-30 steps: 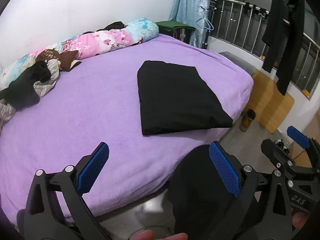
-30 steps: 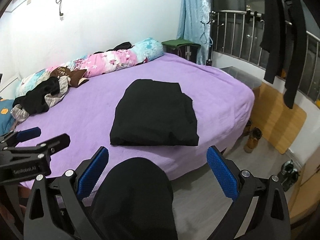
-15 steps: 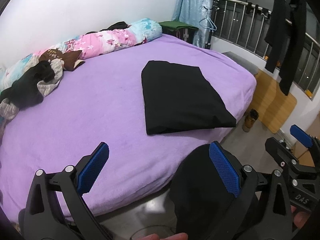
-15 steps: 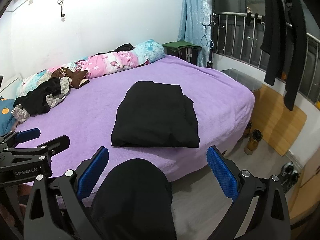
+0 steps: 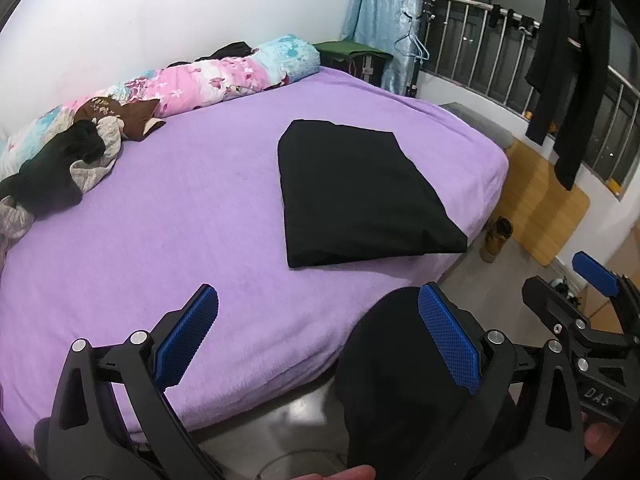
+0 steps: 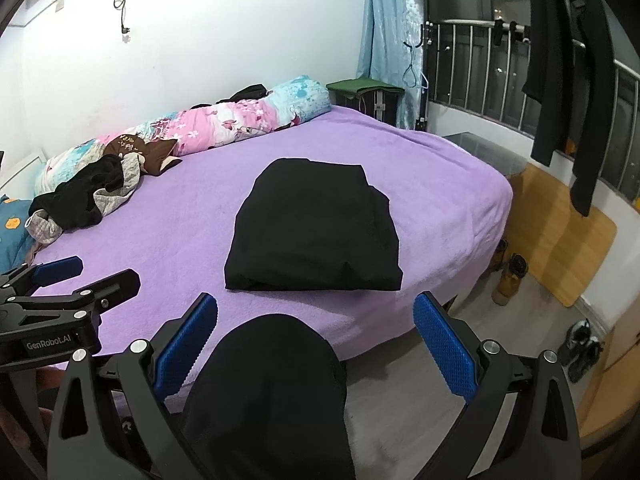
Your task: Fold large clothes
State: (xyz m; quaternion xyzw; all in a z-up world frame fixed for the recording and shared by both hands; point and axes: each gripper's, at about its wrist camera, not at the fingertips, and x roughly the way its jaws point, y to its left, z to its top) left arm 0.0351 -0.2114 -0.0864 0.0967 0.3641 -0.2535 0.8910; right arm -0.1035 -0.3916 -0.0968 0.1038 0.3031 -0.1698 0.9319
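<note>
A black garment [image 5: 356, 196] lies folded into a flat rectangle on the purple bed [image 5: 180, 216], near its right corner; it also shows in the right wrist view [image 6: 316, 232]. My left gripper [image 5: 320, 336] is open and empty, held back from the bed's near edge. My right gripper [image 6: 316, 336] is open and empty, also off the bed, and shows at the right of the left wrist view [image 5: 576, 284]. The left gripper shows at the left of the right wrist view [image 6: 68, 276]. A dark knee [image 6: 272, 392] sits below both.
A floral bolster [image 5: 224, 80] lies along the wall. A pile of dark and grey clothes [image 5: 60, 168] sits at the bed's left. Black clothes [image 5: 572, 60] hang on a rail at right. Boots [image 6: 510, 276] and a wooden board [image 6: 560, 236] are on the floor.
Both grippers have drawn slightly back and up from the bed; the folded garment has not moved. Both stay open.
</note>
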